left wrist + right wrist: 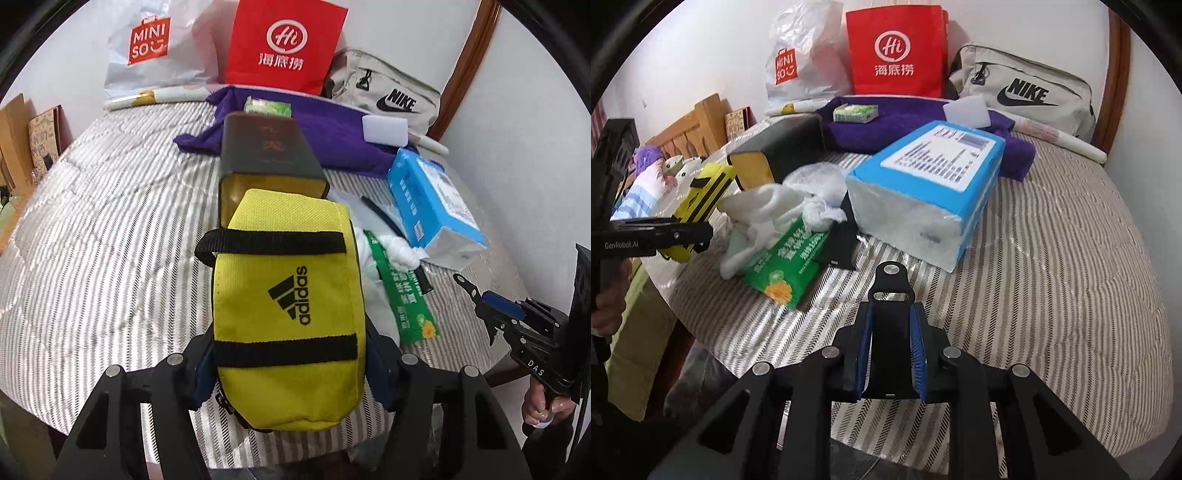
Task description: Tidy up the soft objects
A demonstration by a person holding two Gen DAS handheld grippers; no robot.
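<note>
1. Left gripper (291, 365): jaws clamp the yellow pouch (288, 306), held above the striped bedcover (110, 221).
2. Right gripper (891, 354): jaws nearly closed, nothing between them.
3. Farther: blue tissue pack (923, 184), then purple towel (886, 125).

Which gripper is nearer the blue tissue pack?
Right. The right gripper hovers shut just in front of the blue tissue pack, nothing between. The left gripper is farther off, fingers clamped on the yellow adidas pouch.

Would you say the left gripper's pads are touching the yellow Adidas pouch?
Touching: the left wrist view shows both pads pressed against the yellow Adidas pouch's sides inside the left gripper.
</note>
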